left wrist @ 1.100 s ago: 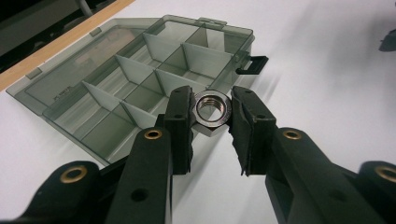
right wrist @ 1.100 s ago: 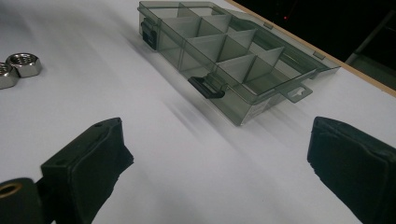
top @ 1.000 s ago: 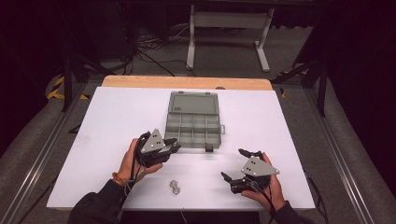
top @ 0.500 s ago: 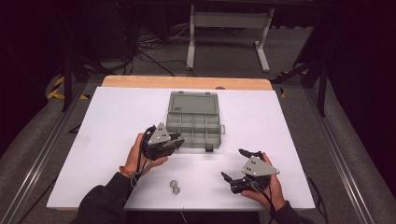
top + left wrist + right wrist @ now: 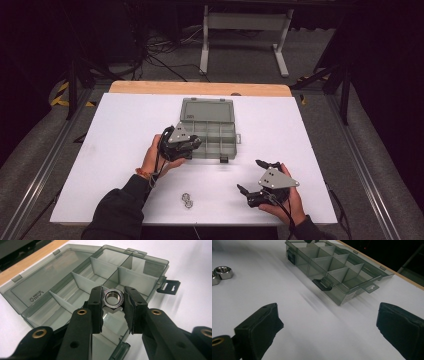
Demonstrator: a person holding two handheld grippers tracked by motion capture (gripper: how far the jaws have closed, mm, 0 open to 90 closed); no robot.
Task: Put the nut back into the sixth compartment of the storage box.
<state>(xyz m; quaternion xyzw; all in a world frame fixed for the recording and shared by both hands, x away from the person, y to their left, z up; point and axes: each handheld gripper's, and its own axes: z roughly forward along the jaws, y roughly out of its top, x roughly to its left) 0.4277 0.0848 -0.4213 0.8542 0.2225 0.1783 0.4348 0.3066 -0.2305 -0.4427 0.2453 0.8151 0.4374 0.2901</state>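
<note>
A dark room with cables and a metal stand on the floor lies beyond the white tabletop (image 5: 125, 130), which has a wooden strip along its far edge; the grey plastic compartment box (image 5: 212, 131) lies near the middle of that far half, its clear lid flung back toward the far edge so every cell is open from above. My left gripper (image 5: 183, 145) hangs over the box's near left corner, its jaws clamped on a steel hex nut (image 5: 113, 298); I hold the nut by two opposite flats with its threaded hole facing the camera, because that grip keeps it from rolling out and lets me see which cell lies below. In the left gripper view the nut hovers above the near row of cells, apart from the dividers; I judge the next step is to lower it and let go into one cell. Two more hex nuts (image 5: 187, 200) wait together near the tabletop's near edge, well apart from the box. My right gripper (image 5: 256, 176) rests toward the near right corner, jaws spread wide with nothing between them; I keep it clear of the left hand's path.
</note>
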